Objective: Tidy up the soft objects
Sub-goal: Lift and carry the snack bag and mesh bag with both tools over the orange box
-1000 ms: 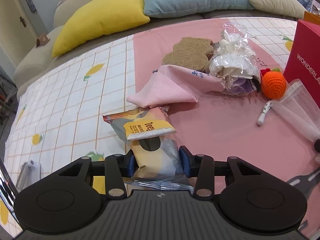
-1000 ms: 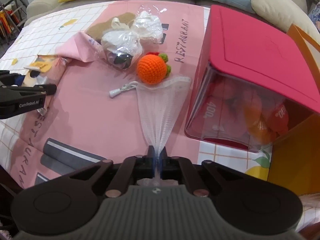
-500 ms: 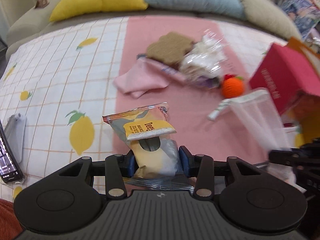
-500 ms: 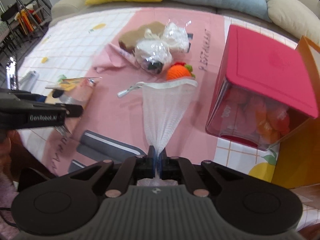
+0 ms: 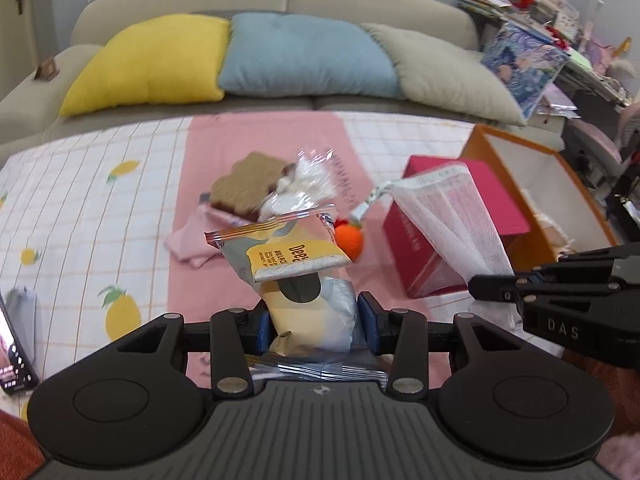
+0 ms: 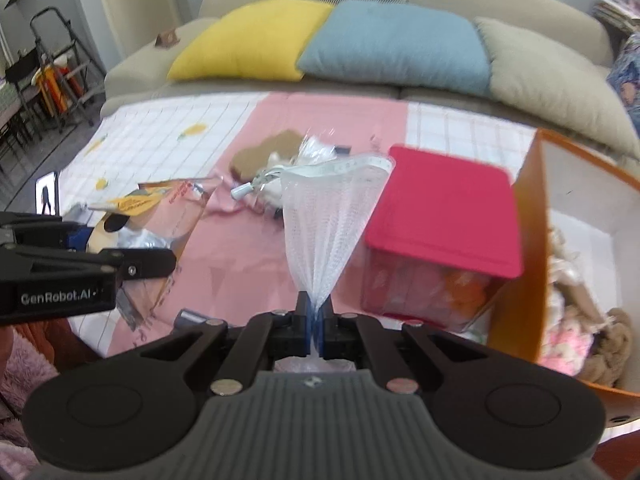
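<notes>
Fingers (image 5: 366, 318) of my left gripper (image 5: 313, 320) pinch the lower part of a snack packet (image 5: 292, 268) — yellow and silver, crinkled, with a dark oval and a crimped top edge. It stands up from the jaws, clear of the pink cloth (image 5: 256, 152) below. My right gripper (image 6: 316, 320) is clamped tight on the gathered bottom of a white mesh bag (image 6: 332, 216), which fans upward to a wide taped rim with a drawstring tab at its left corner. Both grippers tilt downward over the table, the left one to the left of the right. Beyond the packet lie a brown toast-shaped cushion (image 5: 248, 182), a crinkly plastic bundle (image 5: 308, 184) and an orange knitted fruit (image 5: 349, 240). Just right of the mesh stands a red-lidded box (image 6: 444, 204), then an orange bin (image 6: 536, 216).
</notes>
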Demonstrator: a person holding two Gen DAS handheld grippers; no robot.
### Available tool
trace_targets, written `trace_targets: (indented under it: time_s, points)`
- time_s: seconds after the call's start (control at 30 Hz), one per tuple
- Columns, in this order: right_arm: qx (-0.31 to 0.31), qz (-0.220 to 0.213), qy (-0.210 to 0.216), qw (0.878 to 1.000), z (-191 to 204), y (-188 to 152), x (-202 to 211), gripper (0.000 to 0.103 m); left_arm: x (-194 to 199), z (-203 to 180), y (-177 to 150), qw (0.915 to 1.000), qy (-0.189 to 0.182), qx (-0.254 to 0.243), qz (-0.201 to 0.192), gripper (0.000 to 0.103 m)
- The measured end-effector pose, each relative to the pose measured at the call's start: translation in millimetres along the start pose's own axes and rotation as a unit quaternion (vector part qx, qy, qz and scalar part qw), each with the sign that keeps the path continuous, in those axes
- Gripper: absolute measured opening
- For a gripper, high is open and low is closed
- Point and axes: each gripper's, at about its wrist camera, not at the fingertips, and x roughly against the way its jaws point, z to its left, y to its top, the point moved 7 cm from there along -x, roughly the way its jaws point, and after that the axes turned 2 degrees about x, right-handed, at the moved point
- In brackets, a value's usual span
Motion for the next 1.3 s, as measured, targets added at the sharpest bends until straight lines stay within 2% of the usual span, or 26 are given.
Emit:
trace_targets:
  time_s: [0.27,0.4,0.6,0.83,0.97,1.2,1.3]
  points:
    - [-0.025,-0.038,-0.046,0.998,-46.8,14.4,33.4,0.0,0.4,-53.6,33.1,0.997,-0.054,-0.047,-0.029,0.049]
    - [-0.035,-0.043,-0.079,0.995,-80.6,16.0,43.6,0.0,-4.1,-91.9,51.6,0.992,-0.083,-0.084,-0.046,0.048]
    - [-0.035,-0.039,-0.126,0.991,-132.3,12.8,53.9,0.0,-18.6,-145.3,66.8,0.9836,-0.114,-0.131,-0.048,0.049]
    - [-0.031,-0.021,-0.163,0.986,-186.2,7.1,51.7,0.0,-38.6,-197.2,79.0,0.972,-0.138,-0.185,-0.042,0.049]
    - [-0.037,-0.005,-0.162,0.986,-210.1,6.2,42.8,0.0,-53.0,-219.2,85.2,0.9671,-0.146,-0.206,-0.033,0.048]
    - [-0.031,0.029,-0.17,0.984,-238.5,2.9,17.2,0.0,-94.0,-240.5,94.8,0.9672,-0.16,-0.198,-0.001,0.048]
    - [-0.022,0.044,-0.175,0.983,-248.5,3.3,3.2,0.0,-114.5,-245.8,95.6,0.9689,-0.152,-0.195,0.014,0.048]
